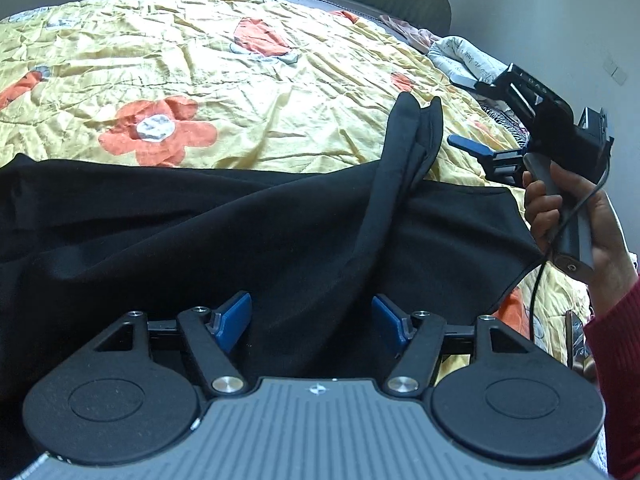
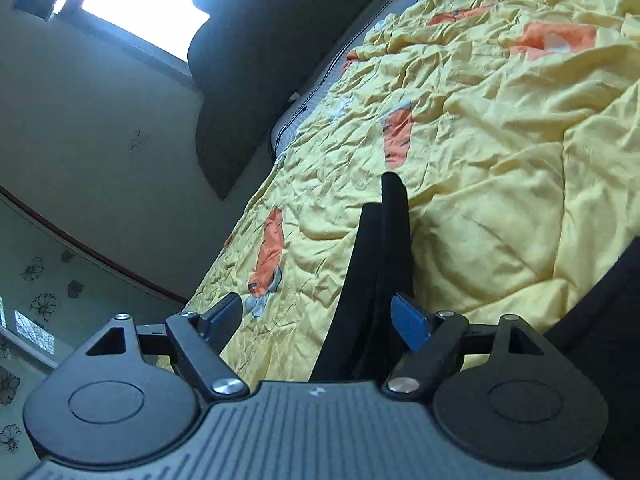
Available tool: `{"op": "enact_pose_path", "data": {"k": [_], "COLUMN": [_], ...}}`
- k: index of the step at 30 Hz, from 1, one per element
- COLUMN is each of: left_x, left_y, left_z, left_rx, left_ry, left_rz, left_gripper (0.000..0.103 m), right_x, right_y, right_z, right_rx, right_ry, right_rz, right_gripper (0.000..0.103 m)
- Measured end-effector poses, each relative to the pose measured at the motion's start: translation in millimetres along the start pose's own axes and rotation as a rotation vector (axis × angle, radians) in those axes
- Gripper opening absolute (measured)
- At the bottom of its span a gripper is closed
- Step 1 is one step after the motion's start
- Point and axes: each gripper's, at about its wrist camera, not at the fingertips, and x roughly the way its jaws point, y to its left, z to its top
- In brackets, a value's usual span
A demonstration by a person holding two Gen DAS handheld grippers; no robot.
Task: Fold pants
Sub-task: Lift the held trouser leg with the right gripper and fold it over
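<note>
Black pants [image 1: 200,232] lie spread on the yellow flowered bedspread [image 1: 200,60]. A narrow fold of the black cloth [image 1: 404,148] stands up from them, rising toward the right. My left gripper [image 1: 312,318] is open, its blue pads on either side of the black cloth low in the left wrist view. My right gripper [image 2: 318,320] is open too; the raised strip of the pants [image 2: 384,248] passes between its blue pads, closer to the right one. The right gripper also shows in the left wrist view [image 1: 464,110], held by a hand at the right, beside the raised fold.
A dark headboard [image 2: 256,64] and grey wall border the bed. Crumpled clothes [image 1: 460,56] lie at the bed's far right corner. A window [image 2: 132,0] is at the upper left of the right wrist view. A red-sleeved arm [image 1: 616,360] holds the right gripper.
</note>
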Motion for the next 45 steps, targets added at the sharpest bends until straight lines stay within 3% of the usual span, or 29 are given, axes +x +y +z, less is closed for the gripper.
{"op": "enact_pose_path", "data": {"k": [4,6,8,9,16,19,21,22,23,24,29,35,40,45], "left_x": [1.3,1.6,2.1,3.0,12.6,15.9,16.9,17.4,17.8,18.2,21.1,28.5,33.7,40.2], "left_y": [-3.9,-5.2,-6.9,-8.4,-30.8,-33.5,-32.7,-32.1,-31.5,-31.4,-33.8,-48.5,-68.3,-89.7], "left_z": [-2.6,-3.3,-3.6,-3.7,-8.3,-9.0,-8.3,-7.6,-6.8,-5.9,-2.6,-7.2,-16.4,-24.8], "left_rx": [0.017,0.019,0.026,0.04,0.217,0.243,0.241,0.239,0.237,0.236,0.254,0.334,0.424,0.53], "left_ry": [-0.013,-0.017,-0.022,-0.024,-0.044,-0.051,-0.052,-0.053,-0.054,-0.056,-0.07,-0.101,-0.145,-0.212], "left_rz": [0.02,0.026,0.029,0.03,0.102,0.116,0.114,0.112,0.113,0.114,0.123,0.135,0.181,0.271], "left_gripper": [0.068,0.069,0.07,0.071,0.071,0.071,0.071,0.071,0.071,0.071,0.071,0.071,0.073,0.074], "right_x": [10.3,23.7,36.3,41.0,66.4,78.6,85.4,87.9,88.4,87.0,48.0,-24.1,-70.9,-89.3], "right_y": [14.2,21.5,23.5,21.4,-3.5,-6.0,-11.1,-14.8,-17.2,-18.1,-8.6,-3.8,-6.7,-1.2], "right_z": [-5.0,-7.2,-8.2,-7.7,11.6,17.5,19.0,19.1,18.7,18.2,13.2,9.4,4.0,0.3], "right_rx": [-0.031,-0.057,-0.09,-0.099,-0.038,-0.028,-0.001,0.014,0.02,0.017,-0.004,0.067,0.115,0.144], "right_ry": [0.036,0.051,0.04,0.024,-0.078,-0.086,-0.082,-0.078,-0.077,-0.083,-0.168,-0.28,-0.335,-0.337], "right_rz": [0.084,0.025,-0.122,-0.154,-0.104,-0.104,-0.116,-0.111,-0.112,-0.12,-0.049,0.069,0.12,0.171], "right_gripper": [0.082,0.082,0.082,0.082,0.081,0.053,0.024,0.021,0.009,0.004,0.004,0.004,0.004,0.004]}}
